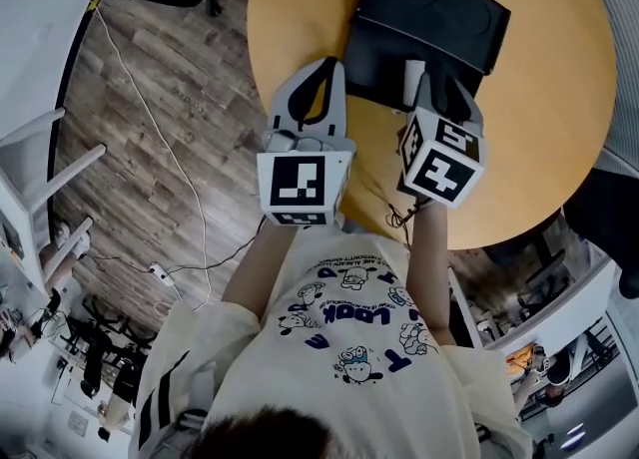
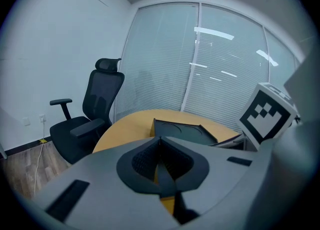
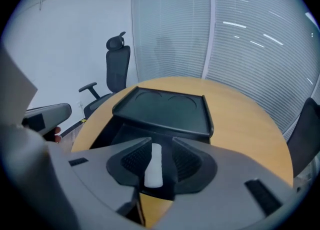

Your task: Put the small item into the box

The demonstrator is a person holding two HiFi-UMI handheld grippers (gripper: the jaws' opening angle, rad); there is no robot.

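1. the right claw (image 3: 161, 141) stands released. its two ribbed dark pads are apart, and the small white item (image 3: 154, 166) is between them with a dark gap along its right side, so i judge that the pads do not press on it.
2. the item lies straight under this claw. its long axis runs along the direction in which the claw points, with the thinner end away from the claw. it seems to rest already on the floor of the black box (image 1: 371, 63), though i cannot fully exclude that the left pad touches it.
3. the right claw is clearly the nearer one. the left claw (image 2: 160, 140) is clenched on nothing, its tips together, and it hangs beside the box over the tabletop (image 1: 300, 8).
4. the item is matte white and smooth, shaped like a little bottle with a narrower neck. it is probably light plastic.
5. the box is matte black and looks stiff. its opened lid (image 3: 162, 106) stands behind the base and carries two shallow round dents.
6. the tabletop is round, of smooth yellow wood.
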